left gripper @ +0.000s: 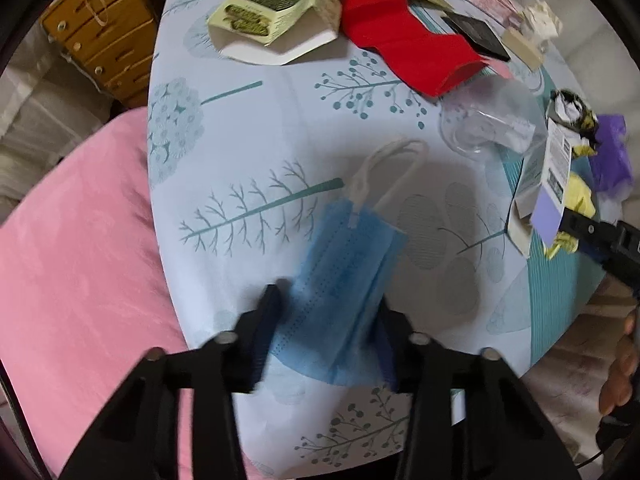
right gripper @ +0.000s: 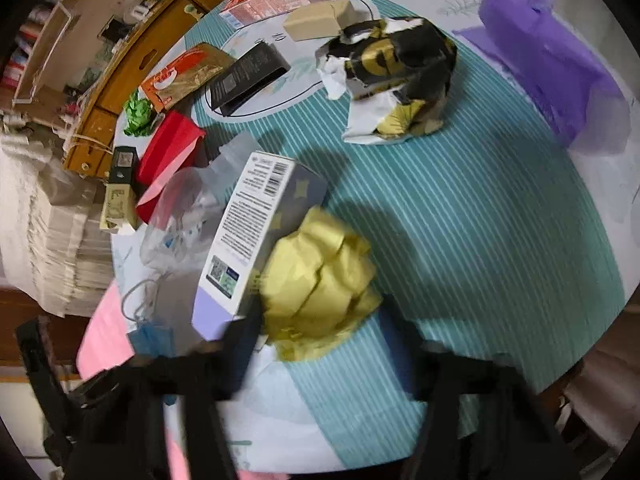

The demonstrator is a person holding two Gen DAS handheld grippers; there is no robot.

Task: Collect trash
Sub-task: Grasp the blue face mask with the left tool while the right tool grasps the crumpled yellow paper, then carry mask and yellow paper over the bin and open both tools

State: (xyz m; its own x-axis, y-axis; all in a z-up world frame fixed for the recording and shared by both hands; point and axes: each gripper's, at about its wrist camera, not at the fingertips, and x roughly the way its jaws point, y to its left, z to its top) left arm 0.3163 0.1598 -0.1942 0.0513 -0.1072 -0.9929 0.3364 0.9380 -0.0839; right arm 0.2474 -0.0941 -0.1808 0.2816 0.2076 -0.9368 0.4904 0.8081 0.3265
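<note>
A folded blue mask (left gripper: 340,280) is seen lying on the bench (left gripper: 248,152), which is covered by a pale cloth printed with trees; the mask is flanked by the left gripper (left gripper: 330,320), whose fingers (left gripper: 264,320) are set narrowly against its two edges, so it appears gripped, though the view is blurred; its white ear loops (left gripper: 394,168) are spread toward 12 o'clock. At 1 o'clock from the mask a clear plastic cup (left gripper: 488,120) is found on its side; a red paper (left gripper: 412,52) is laid beyond it, and a green-printed carton (left gripper: 276,12) is placed at 11 o'clock. A pink sheet (left gripper: 80,260) is seen off the bench at 9 o'clock.

In the right wrist view a crumpled yellow paper (right gripper: 320,280) is enclosed by the right gripper (right gripper: 320,336); the fingers (right gripper: 244,344) are half closed and lie close against the paper's sides; whether the paper is truly pinched cannot be told, since the frame is smeared. A lilac box (right gripper: 248,240) with a barcode is set just beside the paper at 10 o'clock, touching it. A black-and-gold wrapper (right gripper: 400,80) is lying at 12 o'clock, well apart; a purple paper (right gripper: 544,48) is seen at 1 o'clock, near the bench's edge. A black packet (right gripper: 252,76) and a beige box (right gripper: 320,20) are placed farther off at 11 o'clock.
</note>
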